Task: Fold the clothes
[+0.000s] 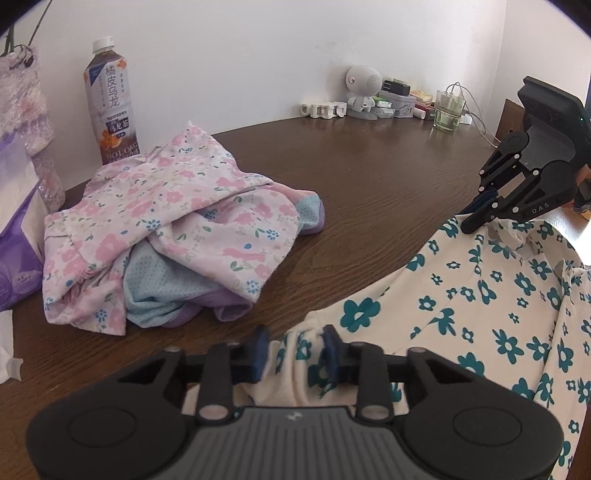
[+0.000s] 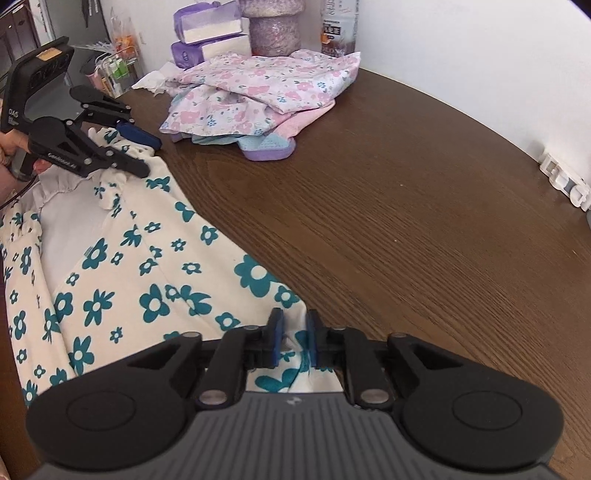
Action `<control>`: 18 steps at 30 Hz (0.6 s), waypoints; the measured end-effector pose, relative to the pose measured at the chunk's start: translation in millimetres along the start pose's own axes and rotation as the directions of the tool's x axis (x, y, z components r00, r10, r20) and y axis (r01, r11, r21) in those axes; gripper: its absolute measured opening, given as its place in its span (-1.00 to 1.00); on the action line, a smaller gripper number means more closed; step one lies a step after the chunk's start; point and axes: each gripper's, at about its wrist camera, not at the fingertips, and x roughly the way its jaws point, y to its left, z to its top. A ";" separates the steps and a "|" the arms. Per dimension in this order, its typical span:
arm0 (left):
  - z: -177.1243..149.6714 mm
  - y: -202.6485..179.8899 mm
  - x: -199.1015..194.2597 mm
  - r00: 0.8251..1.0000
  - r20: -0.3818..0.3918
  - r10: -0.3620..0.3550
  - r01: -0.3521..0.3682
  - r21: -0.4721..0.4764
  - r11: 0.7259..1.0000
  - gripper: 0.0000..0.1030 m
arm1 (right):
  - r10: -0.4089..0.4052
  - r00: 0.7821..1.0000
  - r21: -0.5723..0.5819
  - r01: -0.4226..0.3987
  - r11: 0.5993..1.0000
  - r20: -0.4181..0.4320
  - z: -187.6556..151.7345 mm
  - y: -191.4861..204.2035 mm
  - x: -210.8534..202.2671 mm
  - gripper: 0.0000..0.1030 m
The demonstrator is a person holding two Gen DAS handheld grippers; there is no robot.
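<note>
A cream garment with teal flowers lies spread over the near part of the brown wooden table. My left gripper is shut on a bunched, ruffled edge of it. At the other end, fabric sits between the blue pads of my right gripper, which is shut on that edge. A loose pile of pink floral, light blue and lilac clothes rests farther back on the table, apart from both grippers.
A tea bottle stands behind the pile by the white wall. Purple tissue packs and a bubble-wrapped vase sit beside it. A glass, a small white figure and clutter line the far edge.
</note>
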 end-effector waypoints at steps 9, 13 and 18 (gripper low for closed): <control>-4.9 -32.5 -28.3 0.993 0.098 0.067 -0.081 0.141 0.987 -0.76 | -0.113 0.991 -0.083 0.119 0.989 0.072 -4.6 31.2 -26.0 -0.90; -17.5 -52.0 -47.8 0.982 0.166 0.088 -0.124 0.221 0.967 -0.76 | -0.197 0.970 -0.144 0.217 0.966 0.140 -17.6 59.9 -42.8 -0.90; -43.9 -82.5 -75.2 0.967 0.239 0.090 -0.166 0.321 0.932 -0.76 | -0.304 0.929 -0.273 0.355 0.894 0.213 -46.3 107.2 -54.5 -0.90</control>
